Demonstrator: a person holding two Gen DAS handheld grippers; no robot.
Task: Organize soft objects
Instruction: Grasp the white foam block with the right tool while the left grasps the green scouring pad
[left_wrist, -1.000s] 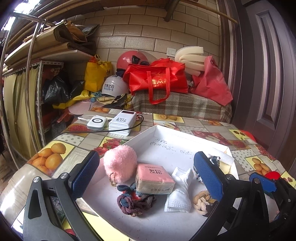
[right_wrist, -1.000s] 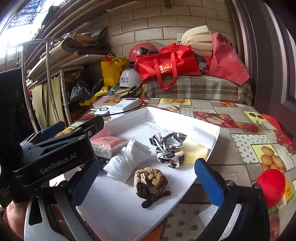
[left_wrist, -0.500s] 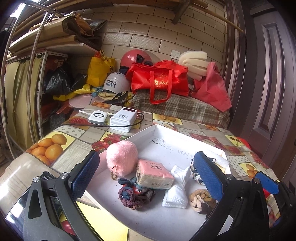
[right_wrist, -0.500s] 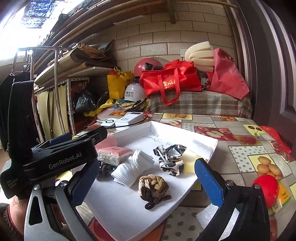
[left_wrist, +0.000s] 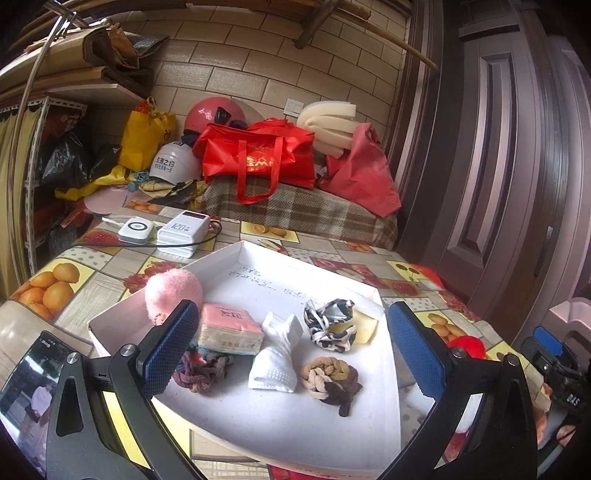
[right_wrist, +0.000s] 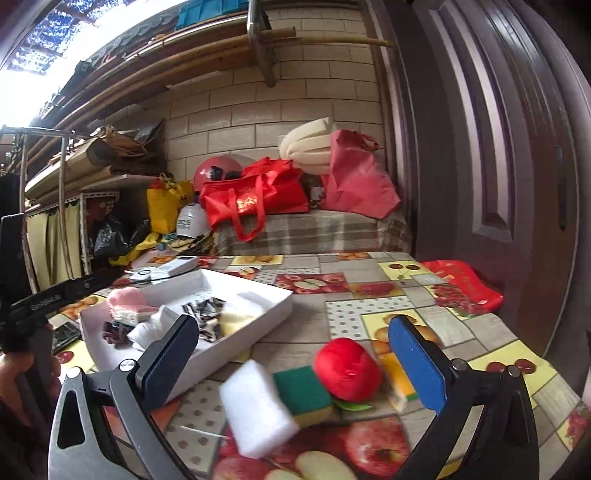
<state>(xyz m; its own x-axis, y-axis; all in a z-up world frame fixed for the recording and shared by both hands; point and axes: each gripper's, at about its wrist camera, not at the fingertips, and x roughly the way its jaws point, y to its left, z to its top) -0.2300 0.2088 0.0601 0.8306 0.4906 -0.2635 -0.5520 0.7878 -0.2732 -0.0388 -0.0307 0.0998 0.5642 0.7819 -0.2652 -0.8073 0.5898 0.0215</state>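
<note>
Soft red ball (right_wrist: 347, 369) between right gripper (right_wrist: 295, 365) wide fingers; left gripper (left_wrist: 291, 350) fingers wide over white tray (left_wrist: 332, 435).

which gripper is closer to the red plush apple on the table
Right. The right gripper is open with the red plush apple between its fingers; the left gripper hangs open over the white tray.

R gripper (right_wrist: 291, 358) wide open, empty, over fruit-print tablecloth (right_wrist: 369, 295). Between its fingers – round red plush apple (right_wrist: 347, 373), touching green-yellow sponge (right_wrist: 304, 395) w/ white foam block (right_wrist: 256, 410) beside. Shallow white tray (right_wrist: 266, 310) of soft bits – to the left.
</note>
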